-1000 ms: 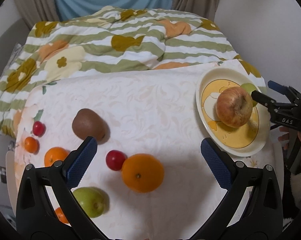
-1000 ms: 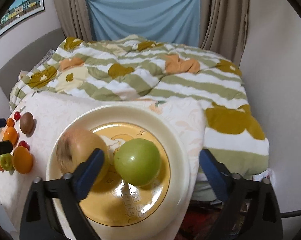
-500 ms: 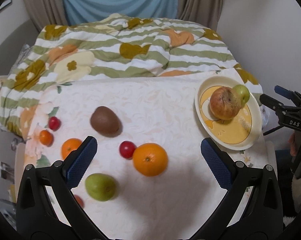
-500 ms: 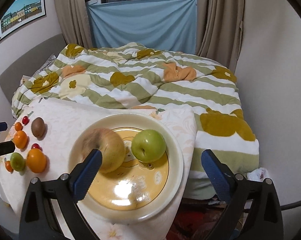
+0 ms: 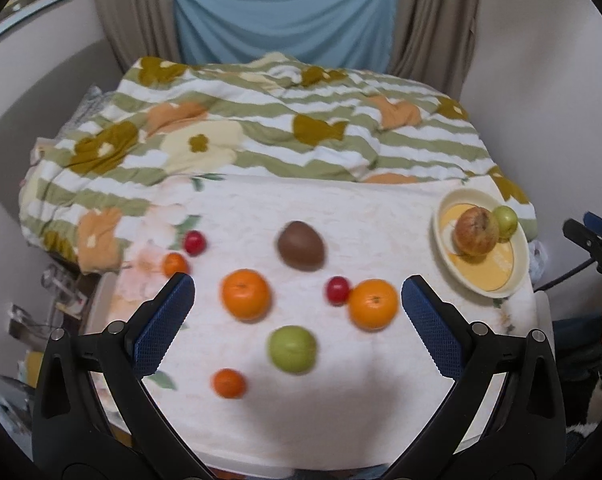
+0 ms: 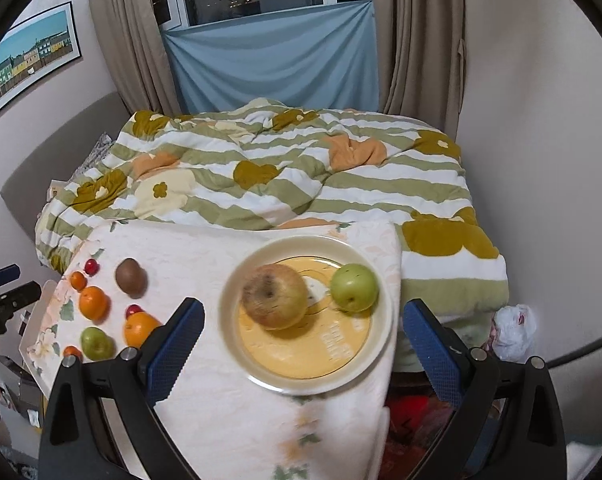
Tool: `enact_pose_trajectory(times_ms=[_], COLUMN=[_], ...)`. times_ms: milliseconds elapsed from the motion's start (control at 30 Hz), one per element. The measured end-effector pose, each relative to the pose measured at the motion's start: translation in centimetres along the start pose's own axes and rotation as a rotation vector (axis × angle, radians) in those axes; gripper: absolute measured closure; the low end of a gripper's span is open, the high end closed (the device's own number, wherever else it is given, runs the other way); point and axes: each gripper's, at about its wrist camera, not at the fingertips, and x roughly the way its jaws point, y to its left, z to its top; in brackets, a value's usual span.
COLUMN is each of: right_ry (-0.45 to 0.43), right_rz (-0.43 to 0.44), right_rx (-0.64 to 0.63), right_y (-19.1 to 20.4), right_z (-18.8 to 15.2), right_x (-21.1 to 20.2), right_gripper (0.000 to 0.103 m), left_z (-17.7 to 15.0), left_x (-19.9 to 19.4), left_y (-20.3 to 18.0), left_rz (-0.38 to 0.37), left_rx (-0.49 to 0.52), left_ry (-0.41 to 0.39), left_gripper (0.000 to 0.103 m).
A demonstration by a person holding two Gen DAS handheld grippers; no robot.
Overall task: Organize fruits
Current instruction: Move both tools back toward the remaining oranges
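Fruit count, loose on surface [image 5: 381, 220]: 8 pcs.
- Oranges, 4: 2 lg [image 5: 245, 294] [image 5: 373, 303], 2 sm [image 5: 175, 264] [image 5: 229, 383].
- Red cherry-size fruit, 2: one [image 5: 194, 242] at far left, one [image 5: 337, 290] touching the right lg orange.
- Kiwi [image 5: 300, 246], 1, far of ctr.
- Green apple [image 5: 292, 348], 1, near side.

On plate [image 6: 257, 376], 2 pcs: russet apple [image 6: 274, 296] and 2nd green apple [image 6: 354, 287], just beside each other. Plate sits at right edge of surface.

Left tool [image 5: 297, 320]: jaws spread wide, nothing between, above the loose fruit. Right tool [image 6: 301, 336]: jaws spread wide, empty, above the plate.

Surface: cream floral cloth. Room: bed w/ green-striped quilt [image 6: 285, 176] behind surface, blue cloth [image 6: 273, 56] over window, beige curtains both sides, framed picture [image 6: 29, 56] on left wall.
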Motion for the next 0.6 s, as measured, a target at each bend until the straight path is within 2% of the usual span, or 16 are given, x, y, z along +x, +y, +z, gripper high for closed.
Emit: enact_pose_trajectory(times_ms=[333,600], right_ry=[-0.012,0.024], right_rz=[-0.072,-0.103], right_rx=[0.021,0.083], right_y=[8.3,14.6], right_z=[-1.6,-3.8], right_x=[-1.5,0.5], right_gripper=[0.004,0.004], left_z=[-1.0,-1.4], left_x=[-0.4,2.7], left_y=[9.2,14.4], left_rz=[-0.030,-0.122], left_rx=[0.029,0.112], left_ry=[0.003,0.044], left_gripper=[0.000,0.000])
